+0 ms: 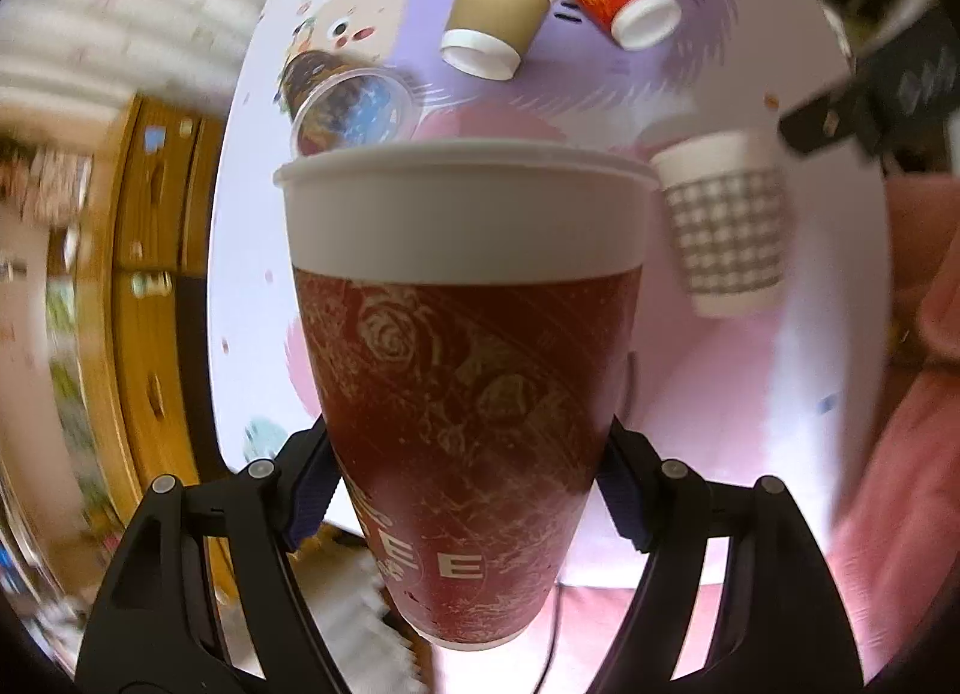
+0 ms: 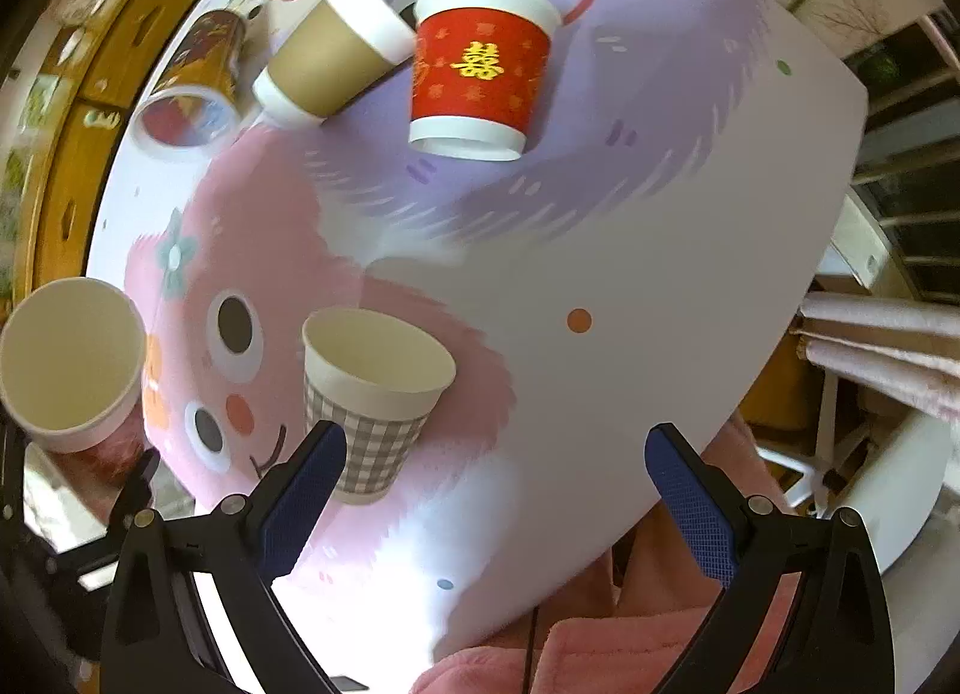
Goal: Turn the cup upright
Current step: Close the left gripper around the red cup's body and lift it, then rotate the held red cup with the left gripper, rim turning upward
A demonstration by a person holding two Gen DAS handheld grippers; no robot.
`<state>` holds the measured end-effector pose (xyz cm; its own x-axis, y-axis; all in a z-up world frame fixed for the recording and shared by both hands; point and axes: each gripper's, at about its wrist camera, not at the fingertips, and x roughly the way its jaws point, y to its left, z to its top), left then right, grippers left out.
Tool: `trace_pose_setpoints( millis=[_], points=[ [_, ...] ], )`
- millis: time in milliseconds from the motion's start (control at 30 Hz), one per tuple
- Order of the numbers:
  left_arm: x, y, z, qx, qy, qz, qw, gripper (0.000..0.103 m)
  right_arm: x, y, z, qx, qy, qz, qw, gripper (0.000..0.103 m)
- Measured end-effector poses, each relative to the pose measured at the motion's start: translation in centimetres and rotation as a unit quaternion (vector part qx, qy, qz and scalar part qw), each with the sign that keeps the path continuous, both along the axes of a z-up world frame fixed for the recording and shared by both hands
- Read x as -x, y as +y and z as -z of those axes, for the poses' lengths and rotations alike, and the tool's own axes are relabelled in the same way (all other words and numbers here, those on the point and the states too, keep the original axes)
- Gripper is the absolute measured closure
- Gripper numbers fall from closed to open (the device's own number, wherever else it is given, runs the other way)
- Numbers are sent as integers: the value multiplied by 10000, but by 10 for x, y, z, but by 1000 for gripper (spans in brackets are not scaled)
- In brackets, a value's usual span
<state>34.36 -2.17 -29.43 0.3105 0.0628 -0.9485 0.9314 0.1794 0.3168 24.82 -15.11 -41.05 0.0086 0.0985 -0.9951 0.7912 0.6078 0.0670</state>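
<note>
Left tool (image 1: 468, 490) clamping dark red cup (image 1: 465, 394), right tool (image 2: 498, 502) wide open

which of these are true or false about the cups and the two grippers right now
1. The left gripper is shut on the dark red cup. True.
2. The right gripper holds the checked cup. False: its fingers are spread with nothing between them, and the checked cup stands on the table near the left one.
3. The checked cup has its open mouth up. True.
4. The brown cup stands upright. False: it lies on its side.
5. The red cup with the gold character sits beside the brown cup. True.
6. The clear patterned cup is stacked in the checked cup. False: it lies apart, at the far left edge.
</note>
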Motion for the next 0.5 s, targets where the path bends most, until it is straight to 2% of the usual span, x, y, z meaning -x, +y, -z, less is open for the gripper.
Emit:
trace_pose_setpoints(
  millis=[100,133,200,233,300,333,400,467,500],
  points=[
    [3,-7,-12,-5,450,-934,9946,31,-9,-13,6,3,98,-377,9992,2],
    [2,-11,-14,-16,593,-1288,9899,31,-9,-20,6,-8,143,-556,9983,2],
    [8,-13,-21,69,958,-2097,9730,31,-9,-33,5,-86,187,-925,9955,2],
    [8,-15,-23,158,1182,-2457,9620,31,-11,-39,5,-116,216,-1094,9937,2],
    [15,-19,-28,309,1662,-3250,9305,31,-16,-55,6,-218,218,-1400,9897,2],
    [18,-21,-26,352,1834,-3665,9115,31,-15,-63,7,-270,266,-1537,9874,2],
    [27,-23,-25,449,2060,-4274,8792,31,-15,-81,8,-273,377,-1898,9807,2],
    [37,-29,-21,609,2179,-4717,8522,31,-16,-100,7,-156,412,-2182,9749,2],
    [47,-33,-19,692,2184,-4891,8416,31,-17,-111,7,-136,418,-2271,9729,2]
  ],
)
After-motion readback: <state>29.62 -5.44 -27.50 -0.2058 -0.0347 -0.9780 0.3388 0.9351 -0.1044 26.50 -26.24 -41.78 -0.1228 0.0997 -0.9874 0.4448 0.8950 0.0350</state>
